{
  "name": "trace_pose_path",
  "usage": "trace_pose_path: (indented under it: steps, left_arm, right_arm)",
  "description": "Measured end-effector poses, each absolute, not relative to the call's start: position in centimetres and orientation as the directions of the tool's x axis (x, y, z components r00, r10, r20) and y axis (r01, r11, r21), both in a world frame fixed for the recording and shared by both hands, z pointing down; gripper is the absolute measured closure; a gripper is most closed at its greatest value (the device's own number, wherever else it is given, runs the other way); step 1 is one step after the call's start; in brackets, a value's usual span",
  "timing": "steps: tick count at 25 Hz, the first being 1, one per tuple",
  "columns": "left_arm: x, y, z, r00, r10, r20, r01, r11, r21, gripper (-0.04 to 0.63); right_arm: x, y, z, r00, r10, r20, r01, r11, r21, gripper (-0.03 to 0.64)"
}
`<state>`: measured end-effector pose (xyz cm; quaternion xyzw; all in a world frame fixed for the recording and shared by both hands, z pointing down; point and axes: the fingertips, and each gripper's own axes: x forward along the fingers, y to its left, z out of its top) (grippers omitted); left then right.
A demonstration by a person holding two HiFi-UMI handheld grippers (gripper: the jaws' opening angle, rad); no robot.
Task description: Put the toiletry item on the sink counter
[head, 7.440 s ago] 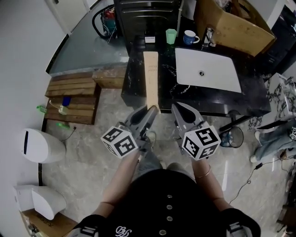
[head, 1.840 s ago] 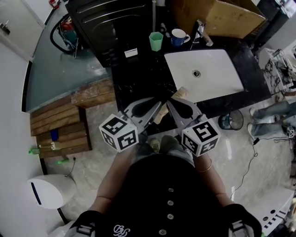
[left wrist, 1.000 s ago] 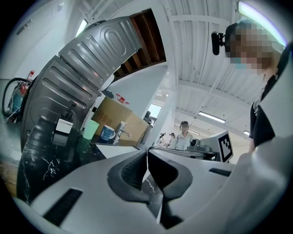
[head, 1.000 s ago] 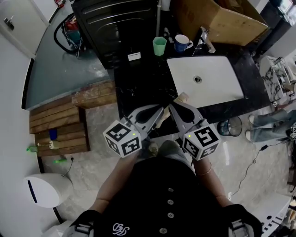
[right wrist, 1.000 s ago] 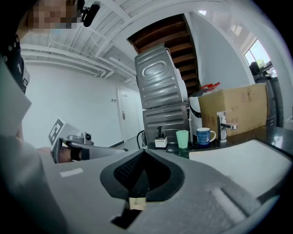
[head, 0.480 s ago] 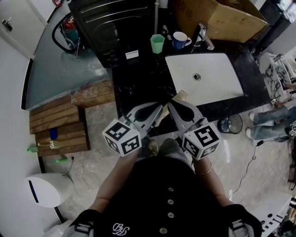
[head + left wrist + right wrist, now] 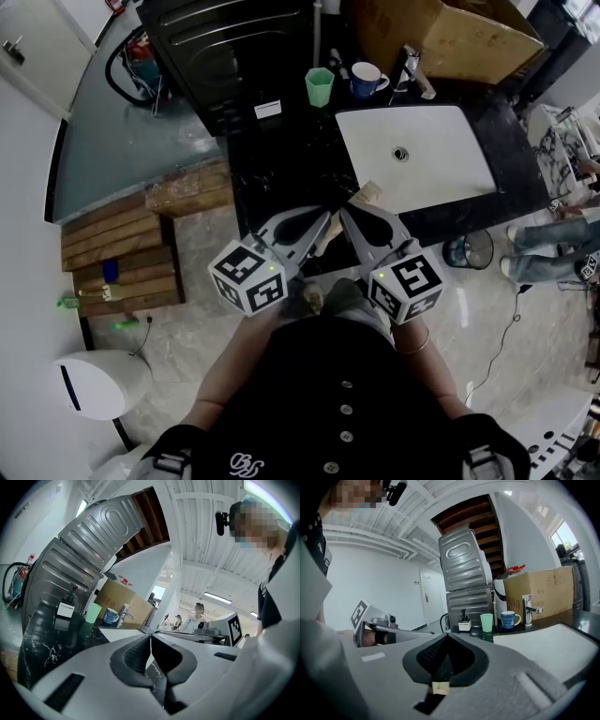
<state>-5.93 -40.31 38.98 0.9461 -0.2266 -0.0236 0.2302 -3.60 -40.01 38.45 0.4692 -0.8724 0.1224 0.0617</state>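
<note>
Toiletry carton (image 7: 366, 194): long, tan, seen end-on and tilted. It sits in the narrow gap between your two claws, above the near edge of the black sink tabletop (image 7: 281, 159) and just left of the white basin (image 7: 450, 178). It is not yet set down.

Left claw (image 7: 150, 637): pads together, with nothing seen between them.

Right claw (image 7: 446, 637): pads together. A small tan scrap shows at their root, too little to name.

How the carton is borne: you appear to pinch it between the two closed claws, though no view makes this plain.

Tabletop, far end: green cup (image 7: 320, 86), blue mug (image 7: 366, 79) and faucet (image 7: 412, 70), with a cardboard box (image 7: 450, 37) behind them. All stand well apart from the carton.

Step in hand, as judged: carrying to the placement spot, late in the task.

Next move calls for:
- Bring both claws forward and down together over the bare dark stone left of the basin.
- Lay the carton flat before you part the claws.
- Mind the near edge, since a carton released too early could tip to the floor.
</note>
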Motion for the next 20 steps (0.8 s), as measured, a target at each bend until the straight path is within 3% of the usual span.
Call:
trace_pose_path:
  steps: [20]
  left_arm:
    - [-6.39,-39.99,38.97,0.901,-0.43,0.061,-0.409,-0.791,0.455,0.578]
  right_arm:
    - [-4.29,-39.4,38.75,-0.549,-0.803,0.233,-0.836,0.524,-0.165,0.615]
